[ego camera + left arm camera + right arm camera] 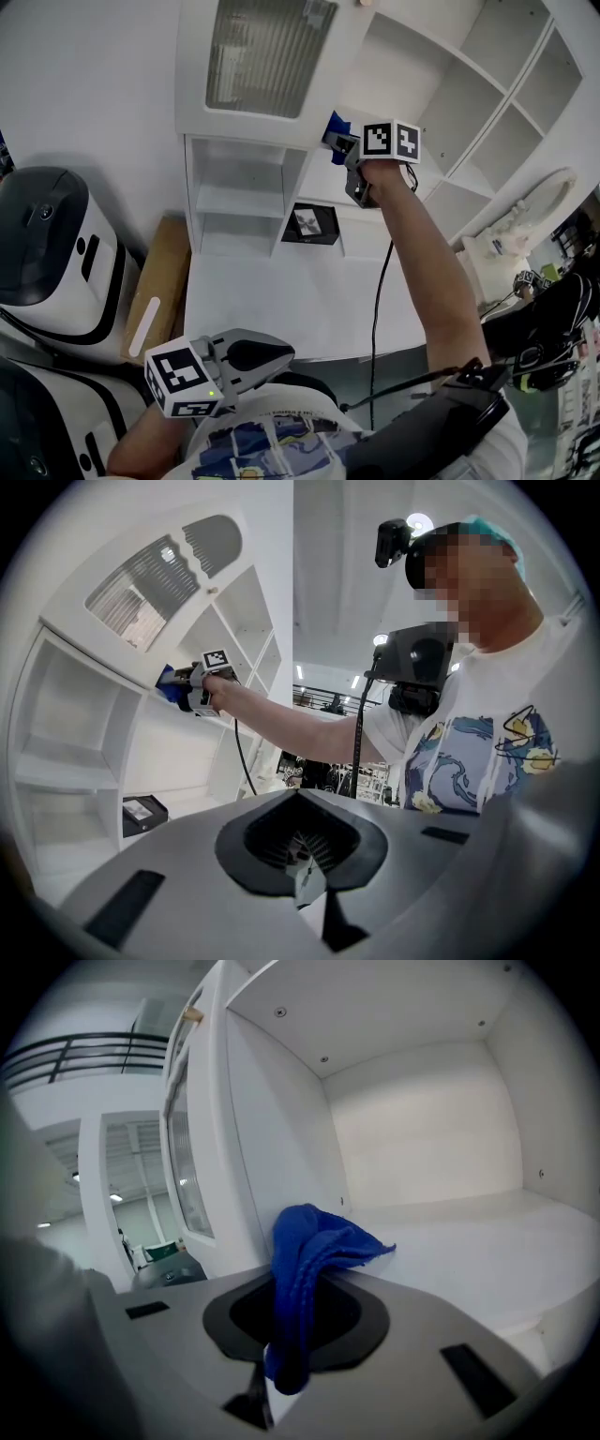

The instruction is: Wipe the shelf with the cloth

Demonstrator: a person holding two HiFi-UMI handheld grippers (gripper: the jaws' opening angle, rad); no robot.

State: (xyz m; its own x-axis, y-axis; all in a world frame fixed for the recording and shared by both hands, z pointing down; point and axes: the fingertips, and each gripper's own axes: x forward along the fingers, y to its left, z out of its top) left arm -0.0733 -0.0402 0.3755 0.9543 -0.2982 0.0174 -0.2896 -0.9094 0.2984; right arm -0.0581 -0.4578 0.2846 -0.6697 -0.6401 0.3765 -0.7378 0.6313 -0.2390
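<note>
Right gripper view: right gripper (277, 1384) is clamping a bunched blue cloth (314, 1241), whose free end is flopping forward over the white shelf (487, 1241) by the cubby's left wall. The cloth is looking light, soft and limp, so pinching a thick fold is probably holding best. Left gripper (305, 874) is hanging low by the torso, jaws together, gripping nothing.

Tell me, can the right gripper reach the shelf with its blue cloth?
Probably yes: the right gripper, shut on the blue cloth, faces an open compartment, and nothing stands between it and the bare shelf.
</note>
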